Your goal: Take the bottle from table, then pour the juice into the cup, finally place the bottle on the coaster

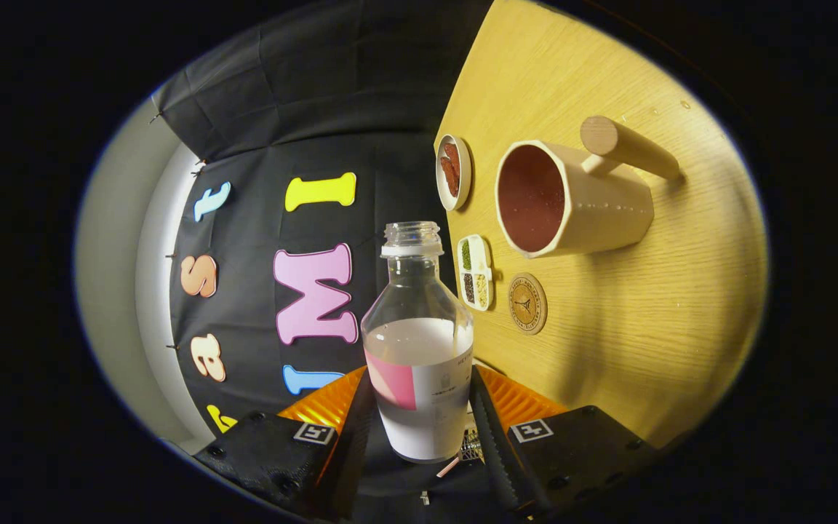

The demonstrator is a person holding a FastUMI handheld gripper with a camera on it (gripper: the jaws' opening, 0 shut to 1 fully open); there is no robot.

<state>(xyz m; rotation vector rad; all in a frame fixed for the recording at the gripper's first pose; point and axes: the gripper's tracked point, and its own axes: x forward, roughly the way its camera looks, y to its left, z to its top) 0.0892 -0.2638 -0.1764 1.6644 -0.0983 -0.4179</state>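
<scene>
My gripper [419, 407] is shut on a clear uncapped bottle [417, 342], both fingers pressing its labelled lower part. The bottle holds white liquid to about half its height. The whole view is rolled, so the wooden table [644, 327] stands on the right with the bottle lifted off it. Beyond the bottle's neck, a cream cup [572, 200] with a wooden handle and a dark red inside stands on the table, its mouth turned toward the bottle. A round wooden coaster [527, 303] lies between the cup and my fingers.
A small round dish [453, 172] with reddish contents sits by the table's far edge beside the cup. A small divided white tray [475, 271] with several fillings lies next to the coaster. The black cloth wall hangs behind the bottle.
</scene>
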